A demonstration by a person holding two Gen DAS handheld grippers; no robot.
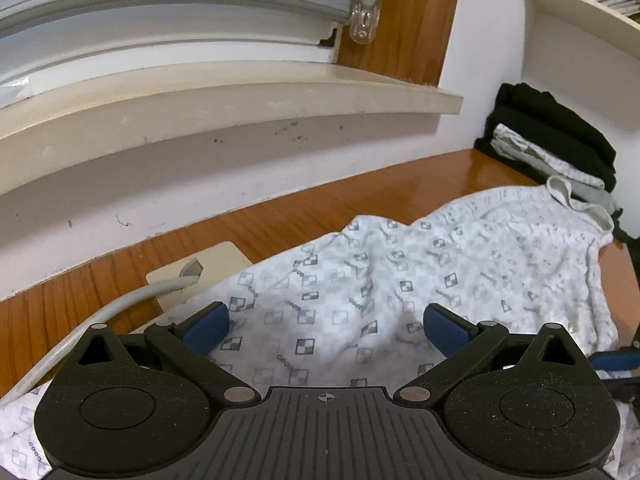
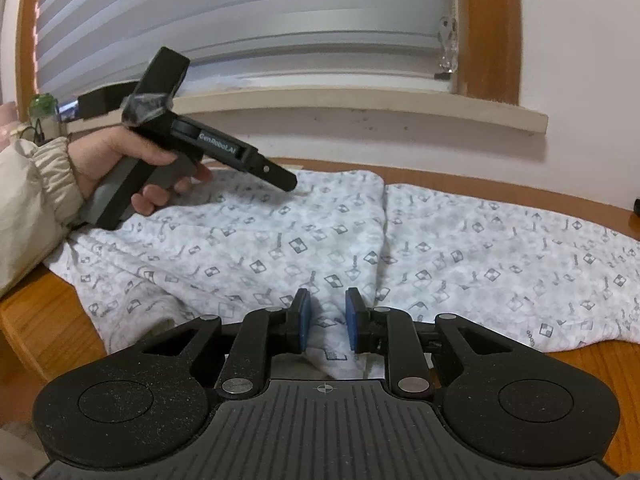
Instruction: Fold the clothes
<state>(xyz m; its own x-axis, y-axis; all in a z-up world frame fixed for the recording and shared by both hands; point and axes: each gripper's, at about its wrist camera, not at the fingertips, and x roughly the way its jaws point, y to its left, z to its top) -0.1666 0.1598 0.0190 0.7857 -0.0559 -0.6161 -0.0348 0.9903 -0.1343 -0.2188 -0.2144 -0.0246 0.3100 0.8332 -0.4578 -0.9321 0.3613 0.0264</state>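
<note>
White printed garment | right claw clamped on fold | left claw apart, fabric beneath | stack edge-cropped

The table in front of me is glossy orange-brown wood and runs right up to the white wall under the window sill. Spread flat across most of it lies the white patterned garment, covering part of a beige cable outlet plate set into the wood. In the far right corner a stack of folded clothes, mostly black, sits on the table against the wall.
</note>
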